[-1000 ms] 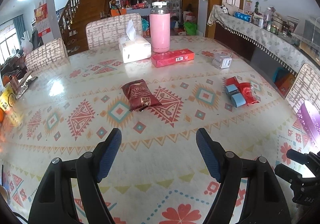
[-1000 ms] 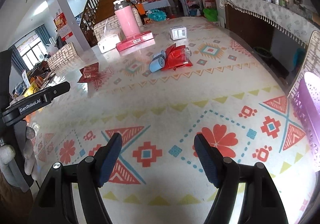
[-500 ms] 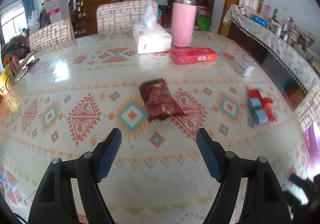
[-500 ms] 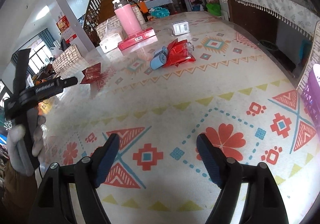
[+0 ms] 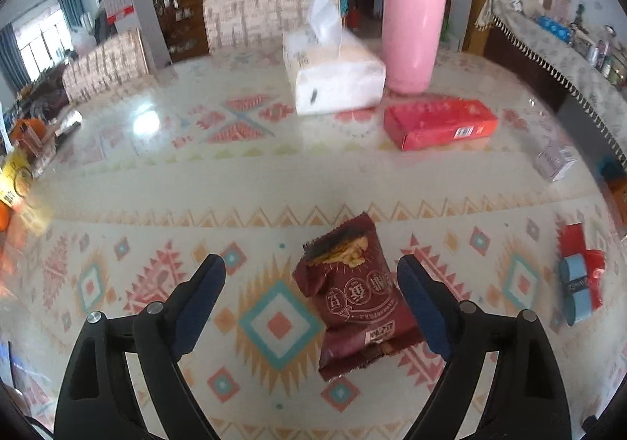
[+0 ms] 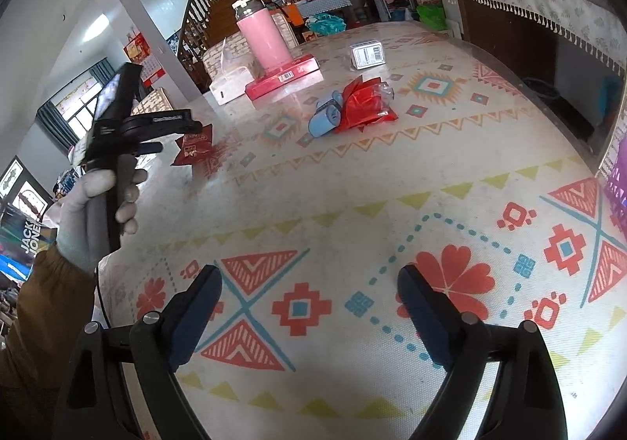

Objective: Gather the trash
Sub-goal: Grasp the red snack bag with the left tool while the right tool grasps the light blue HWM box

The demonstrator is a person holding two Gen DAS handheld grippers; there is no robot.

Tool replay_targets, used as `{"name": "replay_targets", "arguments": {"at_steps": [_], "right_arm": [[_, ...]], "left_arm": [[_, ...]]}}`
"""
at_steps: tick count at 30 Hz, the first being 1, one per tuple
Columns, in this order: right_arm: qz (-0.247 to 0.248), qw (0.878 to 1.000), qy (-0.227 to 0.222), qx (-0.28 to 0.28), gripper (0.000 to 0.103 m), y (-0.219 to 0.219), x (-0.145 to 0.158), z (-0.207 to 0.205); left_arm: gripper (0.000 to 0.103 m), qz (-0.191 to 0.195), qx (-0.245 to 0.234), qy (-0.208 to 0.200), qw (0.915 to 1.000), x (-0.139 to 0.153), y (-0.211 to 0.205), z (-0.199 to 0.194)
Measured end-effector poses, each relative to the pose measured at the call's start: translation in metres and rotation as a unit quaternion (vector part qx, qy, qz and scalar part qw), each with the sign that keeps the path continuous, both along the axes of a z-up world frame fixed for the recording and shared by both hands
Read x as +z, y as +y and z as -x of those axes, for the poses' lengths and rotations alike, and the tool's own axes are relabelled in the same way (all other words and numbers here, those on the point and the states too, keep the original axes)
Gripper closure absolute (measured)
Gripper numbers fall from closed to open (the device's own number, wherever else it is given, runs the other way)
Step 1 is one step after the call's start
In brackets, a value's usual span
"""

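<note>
Trash, 1 maroon snack wrapper (image 5: pixel 354 299), lies on the patterned tablecloth (image 5: pixel 243 181) between the opening, untouching jaws of the left gripper (image 5: pixel 311 283), the right gripper (image 6: pixel 309 295) opening over bare cloth.

Left wrist view looks steeply down, close over the tabletop (image 5: pixel 164 173) centre; right wrist view sits nearer its edge, facing across. Both share the pink flask (image 5: pixel 411 36) (image 6: pixel 264 40) and red box (image 5: pixel 439 122) (image 6: pixel 284 77)
</note>
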State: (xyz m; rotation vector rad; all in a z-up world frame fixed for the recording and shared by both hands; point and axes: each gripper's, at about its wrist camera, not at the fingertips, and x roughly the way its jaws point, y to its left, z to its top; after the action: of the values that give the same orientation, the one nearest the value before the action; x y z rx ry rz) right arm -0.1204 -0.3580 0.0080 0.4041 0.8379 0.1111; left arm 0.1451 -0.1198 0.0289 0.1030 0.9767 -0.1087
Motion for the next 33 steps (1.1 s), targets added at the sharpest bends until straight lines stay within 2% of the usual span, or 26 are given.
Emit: {"name": "replay_targets", "arguments": {"at_steps": [2, 3, 4, 7, 11, 14, 16, 18, 20, 23, 27, 33], "right_arm": [[-0.001, 1.000, 0.000, 0.001, 0.009, 0.000, 0.000, 0.000], [0.000, 1.000, 0.000, 0.001, 0.008, 0.000, 0.000, 0.001], [0.000, 1.000, 0.000, 0.002, 0.008, 0.000, 0.000, 0.000], [0.005, 1.000, 0.001, 0.002, 0.008, 0.002, 0.000, 0.000], [0.013, 1.000, 0.003, 0.004, 0.008, 0.004, 0.000, -0.002], [0.019, 1.000, 0.007, 0.005, 0.007, 0.005, 0.001, -0.004], [0.035, 0.999, 0.012, 0.011, 0.008, 0.008, 0.003, -0.009], [0.070, 0.997, 0.011, 0.012, 0.014, 0.012, 0.010, -0.019], [0.090, 0.996, 0.005, 0.012, 0.019, 0.013, 0.017, -0.030], [0.126, 0.992, 0.005, 0.013, 0.033, 0.017, 0.029, -0.062], [0.181, 0.983, 0.004, 0.014, 0.039, 0.029, 0.034, -0.110], [0.240, 0.970, 0.037, -0.008, 0.044, 0.042, 0.016, -0.173]], "left_arm": [[0.018, 0.019, -0.002, 0.022, 0.9996, -0.006, 0.002, -0.003], [0.034, 0.036, -0.003, 0.031, 0.9989, -0.009, 0.004, -0.002], [0.060, 0.060, -0.009, 0.041, 0.9973, -0.010, 0.006, 0.000], [0.065, 0.078, -0.003, 0.040, 0.9962, -0.005, 0.010, 0.012], [0.065, 0.103, -0.013, 0.031, 0.9941, 0.008, 0.012, 0.044], [0.065, 0.123, -0.028, 0.018, 0.9919, 0.020, 0.011, 0.084], [0.065, 0.134, -0.039, 0.010, 0.9902, 0.024, 0.009, 0.104], [0.065, 0.127, -0.054, -0.004, 0.9905, 0.026, 0.003, 0.116], [0.065, 0.117, -0.071, -0.018, 0.9904, 0.027, -0.003, 0.122], [0.065, 0.131, -0.086, -0.012, 0.9875, 0.022, -0.001, 0.122], [0.065, 0.134, -0.082, -0.003, 0.9876, 0.016, 0.006, 0.120], [0.065, 0.128, -0.070, -0.006, 0.9893, 0.015, 0.009, 0.117]]}}
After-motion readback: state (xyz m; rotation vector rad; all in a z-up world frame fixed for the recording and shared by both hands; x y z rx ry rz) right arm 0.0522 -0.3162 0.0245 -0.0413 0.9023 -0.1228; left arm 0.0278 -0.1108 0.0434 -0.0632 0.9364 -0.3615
